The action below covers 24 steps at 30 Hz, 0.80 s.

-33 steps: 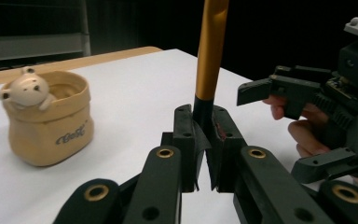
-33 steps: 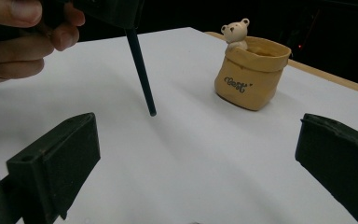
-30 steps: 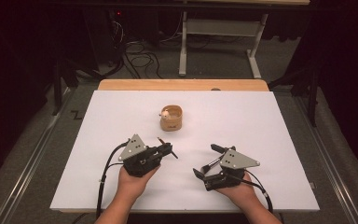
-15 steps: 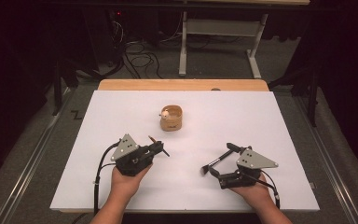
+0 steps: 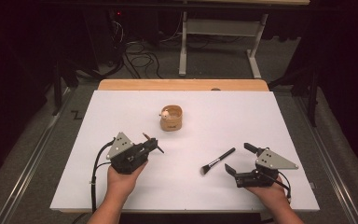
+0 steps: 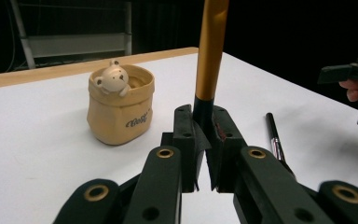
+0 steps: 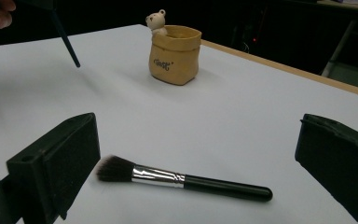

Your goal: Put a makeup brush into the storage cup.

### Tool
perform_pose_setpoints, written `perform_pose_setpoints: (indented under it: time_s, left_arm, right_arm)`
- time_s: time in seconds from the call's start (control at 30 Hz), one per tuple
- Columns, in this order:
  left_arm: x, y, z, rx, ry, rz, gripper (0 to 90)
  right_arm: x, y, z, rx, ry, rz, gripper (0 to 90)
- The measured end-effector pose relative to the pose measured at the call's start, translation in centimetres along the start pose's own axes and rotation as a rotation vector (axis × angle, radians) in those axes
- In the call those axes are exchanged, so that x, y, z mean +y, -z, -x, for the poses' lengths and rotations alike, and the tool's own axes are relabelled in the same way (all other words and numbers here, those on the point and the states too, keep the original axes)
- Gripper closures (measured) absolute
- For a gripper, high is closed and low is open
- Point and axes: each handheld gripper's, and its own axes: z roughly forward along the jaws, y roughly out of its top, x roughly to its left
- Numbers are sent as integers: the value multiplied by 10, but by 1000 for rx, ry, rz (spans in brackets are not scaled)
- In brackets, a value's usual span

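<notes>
My left gripper (image 5: 148, 145) (image 6: 204, 144) is shut on a slim stick (image 6: 212, 46) with a gold shaft and a dark end, which rises upright from its jaws in the left gripper view. The stick's thin dark tip (image 5: 159, 150) (image 7: 68, 43) pokes out toward the table's middle. My right gripper (image 5: 239, 158) (image 7: 198, 140) stands wide open at the front right with nothing between its jaws. A black makeup brush (image 5: 218, 160) (image 7: 186, 179) (image 6: 274, 140) lies flat on the white table just ahead of those jaws, bristles toward the left gripper. A tan pot with a small bear (image 5: 171, 118) (image 6: 120, 105) (image 7: 175, 53) stands mid-table.
The white table top (image 5: 261, 116) has a wooden strip (image 5: 182, 84) along its far edge. Beyond that are a dark floor, cables and a grey metal frame (image 5: 223, 28). The right gripper (image 6: 354, 88) appears at the right edge of the left gripper view.
My right gripper has drawn away to the right and toward the front edge, and the makeup brush now lies on the table apart from it. The left gripper shifted slightly left, still holding the stick.
</notes>
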Motion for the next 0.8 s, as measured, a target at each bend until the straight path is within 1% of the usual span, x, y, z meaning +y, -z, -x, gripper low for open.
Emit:
perform_pose_setpoints:
  time_s: [0.07,0.1,0.13,0.23,0.33,0.43,0.53,0.63,0.7,0.77,0.8]
  left_arm:
    - [4,-2,0,-6,2,-3,833]
    - [7,-4,1,-2,-1,-3,833]
    - [10,-5,2,2,-7,-2,833]
    - [21,-11,5,9,-17,3,833]
    - [30,-19,6,19,-23,2,833]
    - [40,-28,7,25,-30,4,833]
    - [49,-36,6,31,-35,7,833]
    - [55,-43,4,31,-40,11,833]
    - [58,-46,3,41,-49,9,832]
    - [60,-51,1,45,-52,7,833]
    - [60,-54,1,41,-46,6,832]
  right_arm:
    - [-3,3,2,-1,1,-5,3]
    - [-4,4,2,4,-4,-5,3]
    - [-5,5,3,-1,2,-7,3]
    - [-7,7,5,0,-5,-11,3]
    - [-7,9,6,-2,-14,5,3]
    - [-6,9,7,2,-25,6,4]
    - [-5,9,8,6,-26,17,7]
    - [-5,10,8,2,-32,18,8]
    - [-5,10,9,8,-31,23,7]
    - [-5,10,8,6,-35,23,6]
    - [-5,10,9,8,-32,24,3]
